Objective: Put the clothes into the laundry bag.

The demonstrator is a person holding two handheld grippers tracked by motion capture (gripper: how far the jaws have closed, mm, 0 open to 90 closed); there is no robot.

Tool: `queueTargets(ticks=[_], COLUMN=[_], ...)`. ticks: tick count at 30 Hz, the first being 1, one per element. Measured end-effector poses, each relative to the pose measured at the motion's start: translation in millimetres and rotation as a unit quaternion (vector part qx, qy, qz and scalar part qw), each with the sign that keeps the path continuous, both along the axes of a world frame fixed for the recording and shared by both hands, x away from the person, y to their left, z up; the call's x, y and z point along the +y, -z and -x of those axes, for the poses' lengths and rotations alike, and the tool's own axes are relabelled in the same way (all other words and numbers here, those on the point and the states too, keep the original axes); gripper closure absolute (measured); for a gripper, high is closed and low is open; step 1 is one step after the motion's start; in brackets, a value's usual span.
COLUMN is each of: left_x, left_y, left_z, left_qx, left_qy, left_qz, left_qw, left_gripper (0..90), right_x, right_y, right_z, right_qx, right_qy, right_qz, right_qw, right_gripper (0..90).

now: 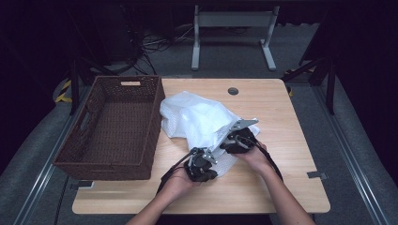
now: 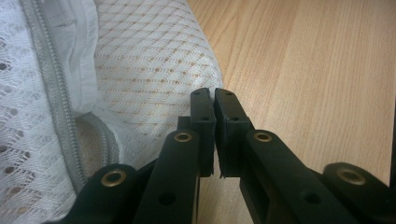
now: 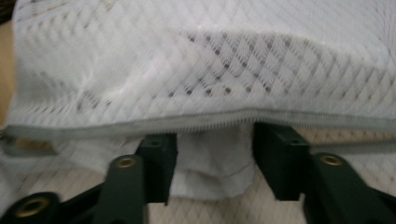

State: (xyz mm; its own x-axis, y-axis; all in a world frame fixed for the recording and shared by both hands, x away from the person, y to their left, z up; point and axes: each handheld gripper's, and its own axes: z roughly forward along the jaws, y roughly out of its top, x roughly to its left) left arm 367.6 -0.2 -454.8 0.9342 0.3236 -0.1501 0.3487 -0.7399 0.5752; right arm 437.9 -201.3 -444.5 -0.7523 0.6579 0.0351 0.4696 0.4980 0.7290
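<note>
A white mesh laundry bag lies in a heap on the wooden table, just to the right of an empty brown wicker basket, with something white tucked inside it. The left gripper sits at the bag's near corner with its 2 jaws pressed together; in the left gripper view a sliver of mesh edge runs between the pads, so it appears to pin that corner in place, probably as an anchor that keeps the fabric taut. The right gripper rests on the bag's right side, its jaws standing partly apart and gripping nothing. In the right gripper view they flank a fold of white cloth just under the grey zipper line, whose upper lip arches over them. That placement suggests the bag's mouth is being worked, 1 side held fast while the other hand lines up for a fresh hold near the zipper.
</note>
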Motion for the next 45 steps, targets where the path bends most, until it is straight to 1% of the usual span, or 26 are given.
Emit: queueTargets(ticks=[2, 4, 6, 8, 9, 10, 12, 13, 15, 17, 18, 19, 21, 22, 23, 24, 25, 28, 29, 36, 38, 39, 40, 42, 43, 45], left_x=[-0.1, 0.1, 0.3, 0.3, 0.3, 0.2, 0.3, 0.3, 0.4, 0.2, 0.2, 0.3, 0.2, 0.0, -0.5, -0.5, -0.4, 0.1, 0.2, 0.8, 0.7, 0.9, 1.0, 1.3, 1.7, 1.8], left_y=[-0.1, 0.3, 0.2, 0.3, 0.3, 0.1, 0.2, 0.1, 0.2, 0.2, 0.3, 0.3, 0.0, -0.2, -0.5, -0.5, -0.5, -0.4, -0.4, -0.3, -0.2, -0.4, -0.1, -0.3, -0.3, -0.2], left_z=[0.0, -0.4, -0.7, -0.7, -0.5, -0.4, -0.5, -0.6, -0.8, -0.6, -0.8, -0.9, -0.7, -0.7, -0.9, -1.1, -1.1, -1.1, -1.2, -1.5, -1.3, -0.5, -0.6, -0.7, -0.9, -1.0], left_qx=[0.000, 0.002, 0.003, 0.003, 0.002, 0.001, 0.001, 0.001, 0.002, 0.001, 0.002, 0.002, -0.002, -0.003, -0.003, -0.003, -0.003, -0.001, -0.001, 0.000, -0.001, 0.002, 0.001, 0.001, 0.001, 0.003], left_qy=[0.000, 0.001, 0.000, 0.001, 0.001, 0.001, 0.002, 0.002, 0.002, 0.003, 0.004, 0.004, 0.005, 0.005, 0.007, 0.007, 0.008, 0.010, 0.011, 0.012, 0.013, 0.011, 0.013, 0.013, 0.014, 0.015], left_qz=[0.000, 0.002, 0.002, 0.002, 0.002, 0.001, 0.002, 0.001, 0.002, 0.002, 0.002, 0.003, -0.001, -0.002, -0.003, -0.003, -0.003, -0.003, -0.003, -0.002, -0.001, -0.003, -0.001, -0.002, -0.002, -0.001], left_qw=[1.0000, 1.0000, 1.0000, 1.0000, 1.0000, 1.0000, 1.0000, 1.0000, 1.0000, 1.0000, 1.0000, 1.0000, 1.0000, 1.0000, 1.0000, 1.0000, 1.0000, 0.9999, 0.9999, 0.9999, 0.9999, 0.9999, 0.9999, 0.9999, 0.9999, 0.9999], left_gripper=[87.2, 87.2, 87.2, 87.2, 87.2, 87.2, 87.2, 87.2, 87.2, 87.2, 87.2, 87.2, 87.3, 87.5, 87.7, 87.8, 87.8, 87.9, 87.9, 87.9, 87.9, 87.9, 87.9, 87.9, 87.9, 87.9], right_x=[-4.5, -4.4, -2.0, 2.6, 6.6, 8.8, 12.2, 14.0, 17.5, 19.7, 20.4, 20.8, 22.7, 23.9, 25.4, 27.1, 27.8, 28.3, 28.1, 27.7, 27.8, 27.8, 27.2, 24.4, 22.3, 17.9], right_y=[-0.6, 1.1, 4.2, 8.9, 11.8, 12.8, 11.4, 10.8, 10.9, 9.6, 7.9, 7.1, 6.9, 7.7, 8.5, 8.8, 8.6, 8.5, 9.6, 16.2, 16.4, 16.7, 17.0, 17.1, 17.0, 15.7], right_z=[5.2, 9.5, 11.6, 11.0, 11.1, 11.6, 12.3, 13.2, 14.9, 15.8, 15.1, 14.4, 11.3, 10.4, 9.1, 5.4, 2.6, -6.0, -11.9, -34.0, -36.7, -39.6, -44.8, -49.5, -51.3, -53.2], right_qx=[0.016, 0.017, 0.010, 0.012, 0.004, -0.005, -0.014, -0.022, -0.030, -0.035, -0.037, -0.038, -0.033, -0.035, -0.040, -0.051, -0.056, -0.064, -0.068, -0.083, -0.084, -0.089, -0.100, -0.107, -0.107, -0.097], right_qy=[-0.010, -0.015, -0.013, -0.014, -0.012, -0.009, -0.013, -0.014, -0.019, -0.017, -0.018, -0.014, -0.009, -0.006, -0.005, 0.001, 0.008, 0.027, 0.035, 0.068, 0.072, 0.077, 0.085, 0.094, 0.098, 0.096], right_qz=[0.000, 0.008, 0.021, 0.030, 0.048, 0.059, 0.062, 0.070, 0.081, 0.078, 0.072, 0.068, 0.060, 0.060, 0.061, 0.063, 0.061, 0.056, 0.053, 0.050, 0.052, 0.057, 0.074, 0.091, 0.096, 0.086], right_qw=[0.9998, 0.9997, 0.9997, 0.9994, 0.9988, 0.9982, 0.9979, 0.9972, 0.9961, 0.9962, 0.9966, 0.9969, 0.9976, 0.9976, 0.9973, 0.9967, 0.9966, 0.9960, 0.9956, 0.9930, 0.9925, 0.9915, 0.9885, 0.9856, 0.9848, 0.9868], right_gripper=[33.8, 30.2, 31.7, 35.7, 41.1, 44.3, 58.5, 63.9, 70.1, 78.9, 83.9, 84.8, 85.5, 85.7, 85.8, 85.8, 85.8, 85.9, 85.9, 85.9, 85.9, 85.9, 85.9, 85.8, 85.8, 85.1])
